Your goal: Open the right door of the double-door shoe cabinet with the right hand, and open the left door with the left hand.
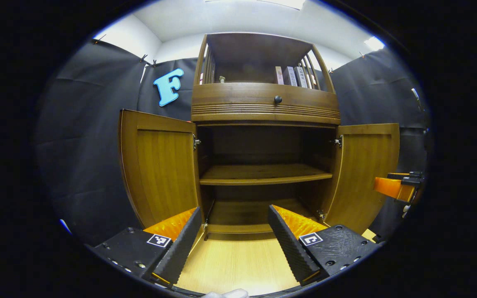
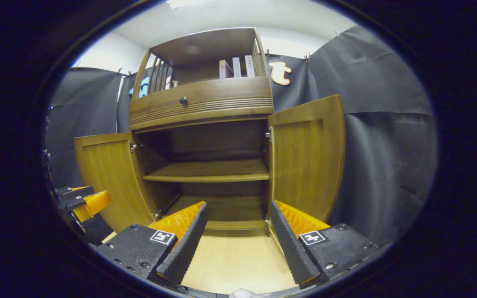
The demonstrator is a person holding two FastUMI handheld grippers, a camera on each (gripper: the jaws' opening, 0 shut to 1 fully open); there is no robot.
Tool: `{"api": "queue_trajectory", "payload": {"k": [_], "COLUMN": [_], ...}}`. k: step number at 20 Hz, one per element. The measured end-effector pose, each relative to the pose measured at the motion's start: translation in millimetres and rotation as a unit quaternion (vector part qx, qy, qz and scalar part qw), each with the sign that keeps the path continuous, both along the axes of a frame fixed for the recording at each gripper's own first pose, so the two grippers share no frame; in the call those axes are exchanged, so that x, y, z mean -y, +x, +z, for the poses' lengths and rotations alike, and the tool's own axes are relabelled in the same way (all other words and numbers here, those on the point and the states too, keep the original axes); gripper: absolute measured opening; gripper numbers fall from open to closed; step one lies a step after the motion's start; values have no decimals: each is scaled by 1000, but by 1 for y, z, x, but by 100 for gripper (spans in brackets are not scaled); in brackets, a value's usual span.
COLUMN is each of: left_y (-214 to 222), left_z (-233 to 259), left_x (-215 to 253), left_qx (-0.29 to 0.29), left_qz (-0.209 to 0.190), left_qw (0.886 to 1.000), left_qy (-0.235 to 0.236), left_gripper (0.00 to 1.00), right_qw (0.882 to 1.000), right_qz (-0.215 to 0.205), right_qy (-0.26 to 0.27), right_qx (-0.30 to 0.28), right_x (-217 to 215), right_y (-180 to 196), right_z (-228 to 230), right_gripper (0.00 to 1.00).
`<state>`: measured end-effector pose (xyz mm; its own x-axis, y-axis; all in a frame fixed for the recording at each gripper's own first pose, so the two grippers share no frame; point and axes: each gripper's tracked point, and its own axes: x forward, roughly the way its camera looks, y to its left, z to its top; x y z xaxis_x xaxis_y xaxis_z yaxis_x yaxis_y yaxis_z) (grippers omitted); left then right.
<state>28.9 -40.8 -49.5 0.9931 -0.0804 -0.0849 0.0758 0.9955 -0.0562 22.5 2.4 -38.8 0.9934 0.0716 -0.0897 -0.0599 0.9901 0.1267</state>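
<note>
Staged recording booth, not real home: black cloth walls [image 1: 85,124] clipped up, white ceiling [image 2: 230,16] w/ panel lights, lone wooden shoe cabinet [image 1: 263,107] on pale wood-look floor [image 1: 238,260].

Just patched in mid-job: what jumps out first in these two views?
The shoe cabinet stands dead ahead with its left door and right door both swung wide, baring an inner shelf. Above the drawer knob, books lean at the top right. The left gripper and right gripper hang open, holding nothing.
</note>
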Motion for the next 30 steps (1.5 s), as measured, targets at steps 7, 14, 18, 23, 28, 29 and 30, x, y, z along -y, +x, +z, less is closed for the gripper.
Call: {"api": "queue_trajectory", "payload": {"k": [7, 14, 18, 23, 28, 29, 30], "left_y": [5, 10, 11, 9, 9, 9, 9], "left_z": [4, 9, 9, 6, 3, 2, 0], "left_x": [-1, 1, 2, 0, -4, -4, -3], "left_qx": [2, 12, 11, 6, 3, 2, 0], "left_qz": [-1, -9, -13, -15, -12, -12, -13], "left_qw": [1000, 1000, 1000, 1000, 1000, 1000, 1000], "left_qy": [6, 8, 3, 2, 3, 4, 5], "left_gripper": [96, 96, 96, 96, 97, 97, 96], "right_qw": [1000, 1000, 1000, 1000, 1000, 1000, 999], "right_qz": [7, 8, 10, 15, 20, 20, 22], "right_qy": [-4, -12, -15, -17, -23, -23, -24], "right_qx": [-2, -2, 0, 1, -1, -1, -3], "right_x": [-4, -7, -10, -16, -20, -21, -22], "right_y": [6, 6, 5, 5, 4, 3, 3], "right_z": [2, 2, 5, 4, 1, 1, 0], "right_gripper": [98, 98, 98, 98, 95, 95, 95]}}
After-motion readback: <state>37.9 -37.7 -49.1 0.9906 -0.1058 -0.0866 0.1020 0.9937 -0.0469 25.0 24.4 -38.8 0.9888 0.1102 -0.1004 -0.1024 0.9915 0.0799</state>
